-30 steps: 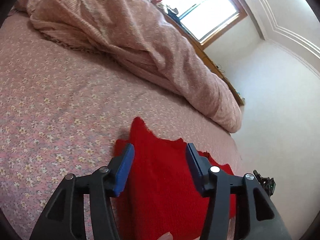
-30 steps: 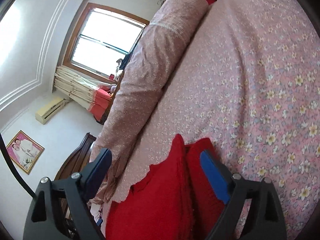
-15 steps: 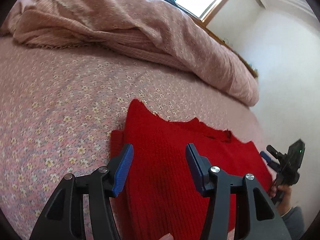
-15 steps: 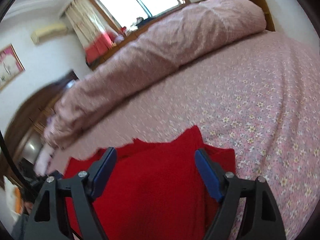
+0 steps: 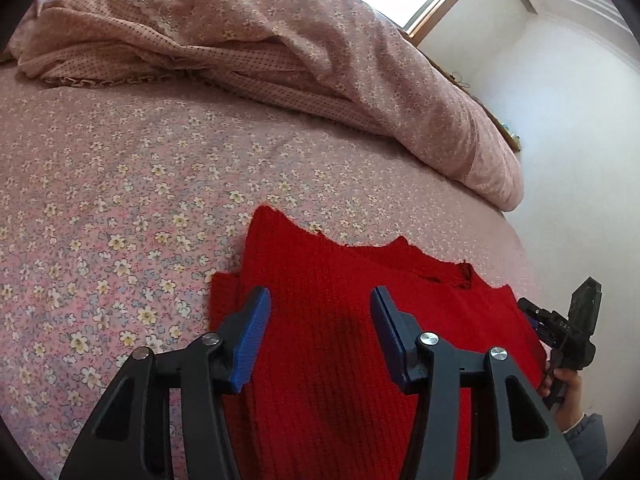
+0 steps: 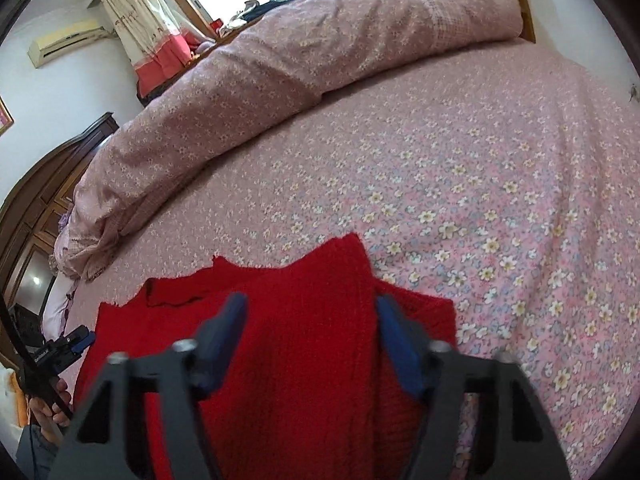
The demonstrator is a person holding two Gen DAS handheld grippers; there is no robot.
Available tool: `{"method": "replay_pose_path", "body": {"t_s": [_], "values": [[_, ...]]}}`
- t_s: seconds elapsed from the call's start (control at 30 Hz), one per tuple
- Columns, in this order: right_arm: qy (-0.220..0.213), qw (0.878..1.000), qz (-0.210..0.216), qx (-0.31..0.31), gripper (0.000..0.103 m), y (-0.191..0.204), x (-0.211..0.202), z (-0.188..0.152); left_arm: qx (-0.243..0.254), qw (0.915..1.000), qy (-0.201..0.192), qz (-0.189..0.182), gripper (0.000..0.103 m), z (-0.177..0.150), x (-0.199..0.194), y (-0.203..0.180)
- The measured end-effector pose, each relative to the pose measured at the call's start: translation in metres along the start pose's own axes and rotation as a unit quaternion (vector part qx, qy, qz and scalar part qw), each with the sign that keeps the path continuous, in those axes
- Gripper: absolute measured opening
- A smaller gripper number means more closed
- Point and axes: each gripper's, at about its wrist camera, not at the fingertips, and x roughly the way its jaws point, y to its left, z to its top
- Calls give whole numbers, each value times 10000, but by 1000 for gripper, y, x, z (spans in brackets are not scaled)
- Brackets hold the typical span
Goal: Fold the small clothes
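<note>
A: What is under you right now?

B: A bed (image 5: 120, 184) with a pink flowered sheet, and a rolled pink quilt (image 5: 320, 64) along its far side, well apart from your work.

A: And the garment?

B: The red knit sweater (image 5: 340, 340) lies flat on the sheet at the near edge, with one narrow red layer sticking out along its side.

A: My grippers?

B: Your left gripper (image 5: 320, 336) hangs over the sweater with its jaws wide and nothing between them. Your right gripper (image 6: 310, 340) is over the other end, jaws wide too, gripping nothing.
</note>
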Motion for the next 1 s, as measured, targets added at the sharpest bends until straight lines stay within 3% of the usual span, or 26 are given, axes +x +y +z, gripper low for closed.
{"method": "replay_pose_path", "body": {"t_s": [0.3,0.4,0.63,0.67,0.7,0.77,0.9,1.0], "values": [[-90,9998,-130,84,44,-6,-7,3,-84,9983,-35,579,51,-1,-10,12],[-51,9998,-155,71,44,-6,-6,1,-269,9985,37,467,51,-2,-8,19],[23,9996,-194,-204,46,6,-1,-1,22,9993,-234,289,50,-6,-10,4],[4,9996,-179,-226,45,7,-2,-1,93,9990,-275,353,40,-7,-10,2],[-18,9995,-172,-254,36,7,-3,-1,185,9983,-325,447,22,-8,-10,0],[-100,9991,-193,-352,14,10,-6,-1,353,9961,-372,713,0,-9,-7,-5],[-330,9974,-322,-557,11,19,-16,0,152,9959,-736,499,0,-9,-20,-1],[-809,9939,-284,-696,11,25,-35,3,-136,9943,-1009,320,0,-3,-36,13]]}}
